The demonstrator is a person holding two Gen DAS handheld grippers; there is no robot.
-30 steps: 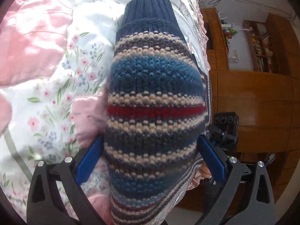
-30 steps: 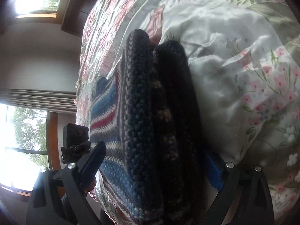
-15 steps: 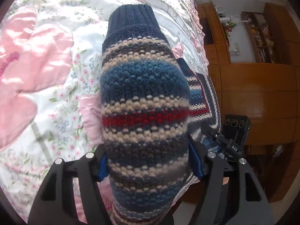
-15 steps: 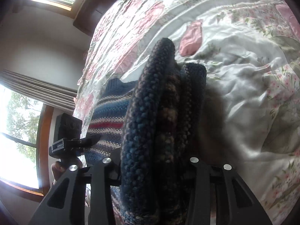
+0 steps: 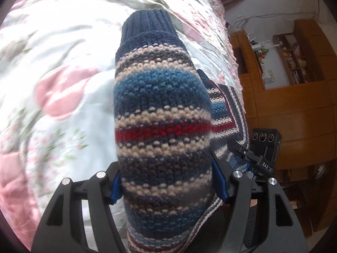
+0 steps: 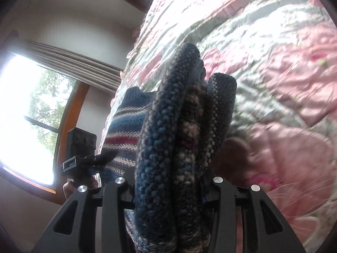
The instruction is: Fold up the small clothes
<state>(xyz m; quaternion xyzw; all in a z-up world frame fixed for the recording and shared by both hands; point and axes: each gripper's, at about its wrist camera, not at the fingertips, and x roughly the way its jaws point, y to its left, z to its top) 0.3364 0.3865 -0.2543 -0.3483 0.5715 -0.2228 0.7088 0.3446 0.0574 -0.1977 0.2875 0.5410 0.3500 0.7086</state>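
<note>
Left wrist view: the left gripper [image 5: 168, 184] has its jaws pinching a sleeve of the striped sweater [image 5: 162, 113], lifted above the bed [image 5: 63, 67]. Right of the sleeve, the right gripper [image 6: 168, 187] has its jaws pinching bunched folds of the same sweater.

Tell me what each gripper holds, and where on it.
Both hold the striped knit sweater: left gripper clamps a sleeve near its middle; right gripper clamps bunched folded layers.
</note>
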